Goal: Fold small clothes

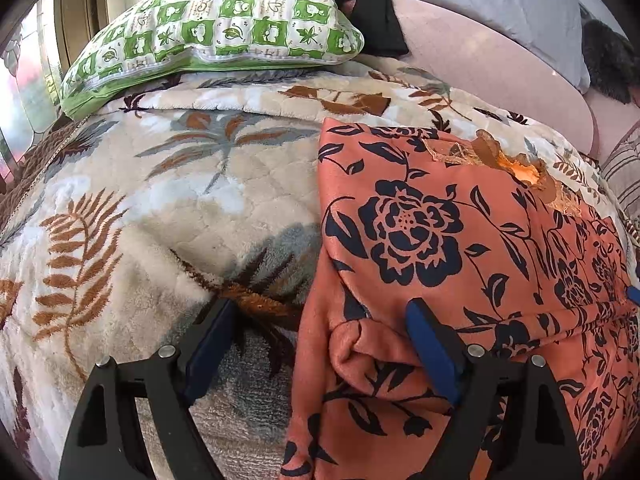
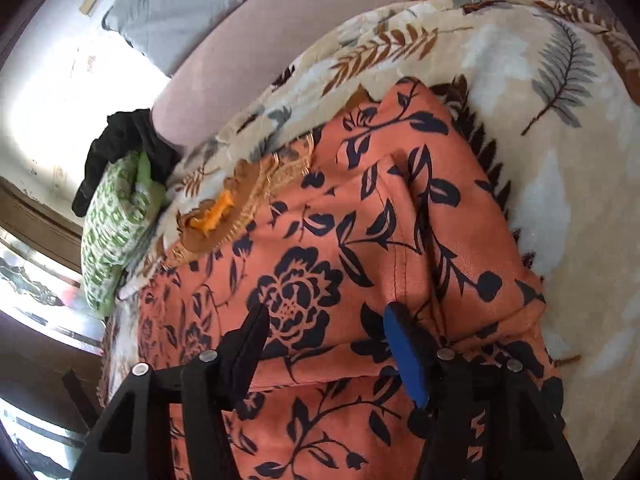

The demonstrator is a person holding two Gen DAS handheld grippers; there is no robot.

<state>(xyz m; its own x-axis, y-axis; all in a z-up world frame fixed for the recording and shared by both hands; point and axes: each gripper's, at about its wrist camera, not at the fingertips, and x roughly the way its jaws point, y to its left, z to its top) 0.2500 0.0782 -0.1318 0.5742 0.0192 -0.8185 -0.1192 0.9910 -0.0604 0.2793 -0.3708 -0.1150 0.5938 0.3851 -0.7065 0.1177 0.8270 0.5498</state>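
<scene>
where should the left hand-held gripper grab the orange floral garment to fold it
Probably the bunched left edge of the orange floral garment, where the cloth rolls into a raised fold near the left hand-held gripper. Come from the bare blanket side on the left, jaws straddling that edge. Elsewhere the fabric lies flat, offering little to pinch.

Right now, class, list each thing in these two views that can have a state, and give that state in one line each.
Orange floral garment: lying on the blanket, partly folded, one edge bunched near the left gripper.
Left gripper: open, holding nothing, over the garment's edge.
Right gripper: open, above the garment, nothing clamped.
Green checked pillow: lying flat beyond the blanket.
Leaf-print blanket: spread out under the garment.
Black cloth: draped, unfolded, on the pillow.
</scene>
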